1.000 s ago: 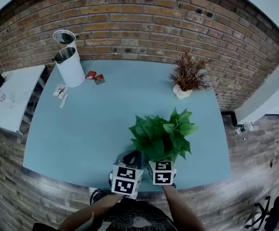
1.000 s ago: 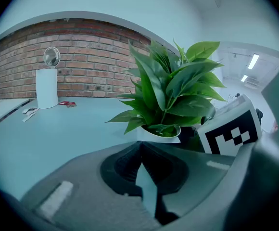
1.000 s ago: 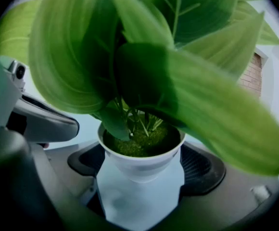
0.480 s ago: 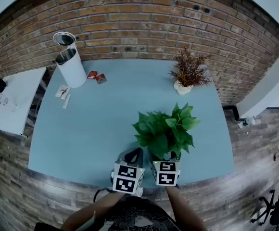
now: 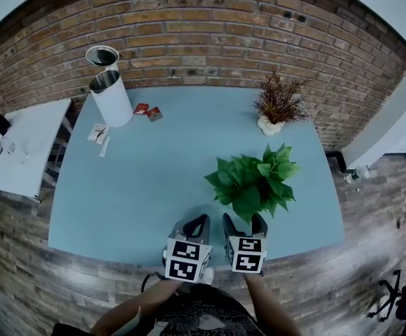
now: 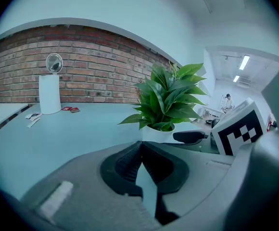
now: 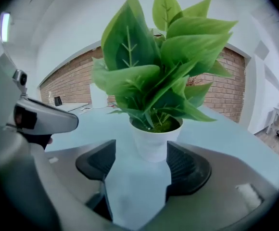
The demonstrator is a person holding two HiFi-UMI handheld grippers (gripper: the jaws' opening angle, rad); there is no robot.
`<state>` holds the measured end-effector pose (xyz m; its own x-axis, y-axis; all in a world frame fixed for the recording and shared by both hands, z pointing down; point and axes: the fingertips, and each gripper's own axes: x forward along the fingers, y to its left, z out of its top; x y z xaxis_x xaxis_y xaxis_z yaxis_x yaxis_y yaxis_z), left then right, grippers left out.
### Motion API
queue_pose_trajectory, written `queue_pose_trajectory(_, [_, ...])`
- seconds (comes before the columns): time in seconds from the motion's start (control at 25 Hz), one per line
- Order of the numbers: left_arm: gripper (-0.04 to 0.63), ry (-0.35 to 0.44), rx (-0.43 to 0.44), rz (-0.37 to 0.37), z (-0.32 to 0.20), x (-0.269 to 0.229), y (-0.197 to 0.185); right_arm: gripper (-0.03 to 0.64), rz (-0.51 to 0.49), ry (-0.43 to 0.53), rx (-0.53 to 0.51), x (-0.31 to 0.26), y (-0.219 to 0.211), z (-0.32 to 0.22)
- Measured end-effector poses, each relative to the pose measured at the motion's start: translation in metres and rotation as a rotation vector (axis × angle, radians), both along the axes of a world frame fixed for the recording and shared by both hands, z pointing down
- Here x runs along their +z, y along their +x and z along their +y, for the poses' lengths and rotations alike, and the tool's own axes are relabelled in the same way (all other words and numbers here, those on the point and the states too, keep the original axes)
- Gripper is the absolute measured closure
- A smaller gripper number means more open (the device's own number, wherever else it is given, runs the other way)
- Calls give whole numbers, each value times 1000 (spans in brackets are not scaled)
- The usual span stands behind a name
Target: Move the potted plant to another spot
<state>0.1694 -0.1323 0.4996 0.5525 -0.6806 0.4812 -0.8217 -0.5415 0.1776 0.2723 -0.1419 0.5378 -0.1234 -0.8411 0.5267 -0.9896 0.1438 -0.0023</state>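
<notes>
Blue table point(image 5: 154, 173) bears potted plant point(image 5: 252, 184), dried plant point(image 5: 278, 103), white canister point(image 5: 112, 98), red packets point(image 5: 148, 110).

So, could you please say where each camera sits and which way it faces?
Head view: on the person's head, looking down at the table; forearms, left gripper, right gripper show.
Left gripper view: on that gripper, over its shut jaws toward the brick wall.
Right gripper view: on that gripper, past its closing, empty jaws at the potted plant.
All show it.

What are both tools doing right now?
Left tool: closed, empty.
Right tool: open, closing, nothing between; potted plant stands just ahead.
</notes>
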Motion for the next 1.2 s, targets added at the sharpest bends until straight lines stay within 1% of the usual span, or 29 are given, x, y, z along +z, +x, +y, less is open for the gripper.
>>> queue_pose_trajectory(0.24, [596,-1,7,29,11,-1,-16,336,5,5,-13,-5,-25,12])
queue_pose_trajectory(0.56, [597,14,-29,22,15,-3,-46,417,-22,16,-60,-15,-65,20])
queue_pose_trajectory(0.64, [595,19,-40,22,14,-4,-53,451,-29,24,-73,-18,-75,21])
queue_pose_trajectory(0.88, [595,35,-77,9,14,-8,-77,522,-54,47,-114,-31,-104,21])
queue_pose_trajectory(1.2, [596,46,-113,-4,20,-11,-107,581,-86,59,-178,-44,-144,28])
